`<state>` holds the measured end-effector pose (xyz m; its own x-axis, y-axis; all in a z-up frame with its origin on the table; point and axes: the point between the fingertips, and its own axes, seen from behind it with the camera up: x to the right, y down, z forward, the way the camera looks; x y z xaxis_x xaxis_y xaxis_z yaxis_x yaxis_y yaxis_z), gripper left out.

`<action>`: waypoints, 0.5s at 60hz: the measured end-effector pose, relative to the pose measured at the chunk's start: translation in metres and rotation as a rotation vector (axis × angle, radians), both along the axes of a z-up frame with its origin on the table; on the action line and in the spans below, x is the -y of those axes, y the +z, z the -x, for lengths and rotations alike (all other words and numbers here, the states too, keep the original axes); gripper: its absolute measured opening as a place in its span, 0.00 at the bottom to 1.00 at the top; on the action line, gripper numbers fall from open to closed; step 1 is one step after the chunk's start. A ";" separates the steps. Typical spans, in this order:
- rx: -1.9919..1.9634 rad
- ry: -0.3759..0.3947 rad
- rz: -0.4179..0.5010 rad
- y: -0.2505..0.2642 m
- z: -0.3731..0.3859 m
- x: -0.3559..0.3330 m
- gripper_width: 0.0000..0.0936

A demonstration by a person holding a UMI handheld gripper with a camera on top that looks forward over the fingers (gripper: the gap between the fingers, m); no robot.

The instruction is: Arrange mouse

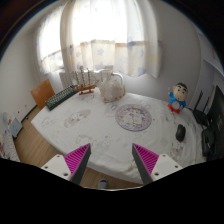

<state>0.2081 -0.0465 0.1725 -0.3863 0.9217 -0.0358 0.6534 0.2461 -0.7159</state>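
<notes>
A small dark mouse point(180, 131) lies on the white-clothed table point(100, 135), far ahead and to the right of my fingers. A round patterned mat point(133, 117) lies near the table's middle, left of the mouse. My gripper point(112, 160) is open and empty, held above the table's near edge. Its pink pads point(78, 158) stand wide apart and nothing is between them but cloth.
A blue and white toy figure point(178, 98) stands beyond the mouse. A dark screen point(214, 115) is at the far right. A keyboard point(60, 97) and a wooden rack point(88, 80) sit at the back left by the curtained window. A small object point(102, 183) lies on the floor below.
</notes>
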 end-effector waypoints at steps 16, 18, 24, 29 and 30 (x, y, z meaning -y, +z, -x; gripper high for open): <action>0.025 -0.211 -0.048 -0.027 0.029 -0.125 0.92; 0.029 -0.238 -0.051 -0.028 0.032 -0.144 0.92; 0.036 -0.324 -0.061 -0.039 0.034 -0.190 0.92; 0.028 -0.381 -0.073 -0.045 0.036 -0.227 0.93; 0.026 -0.391 -0.077 -0.047 0.037 -0.234 0.92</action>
<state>0.1713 0.1872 0.1259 -0.0057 0.9994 0.0342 0.7265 0.0276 -0.6867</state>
